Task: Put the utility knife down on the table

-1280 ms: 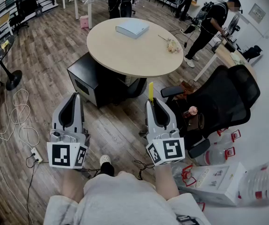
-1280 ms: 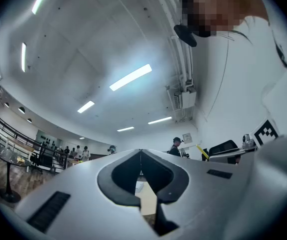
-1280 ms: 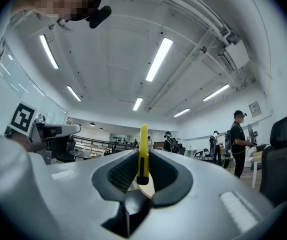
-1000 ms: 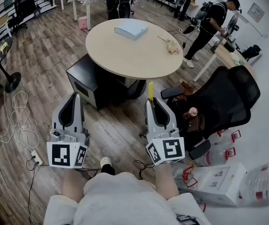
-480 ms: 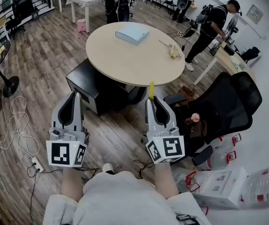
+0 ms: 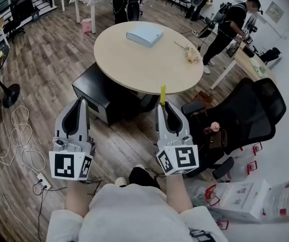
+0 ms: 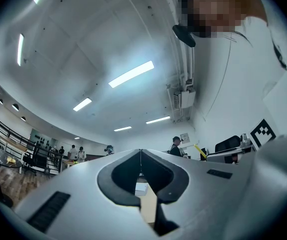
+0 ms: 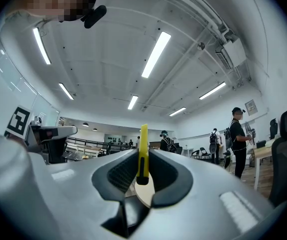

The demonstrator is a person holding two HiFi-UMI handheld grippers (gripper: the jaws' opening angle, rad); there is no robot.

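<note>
We hold both tools over the wood floor (image 6: 44,69). Left tool (image 6: 79,102): jaws together, nothing in them. Right tool (image 6: 163,107): clamped on the upright yellow utility knife (image 6: 162,95), tip level with the round counter's (image 6: 134,59) near edge in head view. Chair (image 6: 245,115) close on the right. Counter mostly bare, blue box (image 6: 144,34) on its far side.

the head view looks steeply down from above the person's lap, over the left tongs (image 6: 78,102) and right tongs (image 6: 163,106) to the round table (image 6: 147,59) just ahead. each gripper view sits close behind its own jaws, tilted up at the ceiling lights (image 8: 155,54). all three share the table and the utility knife (image 6: 162,96).
</note>
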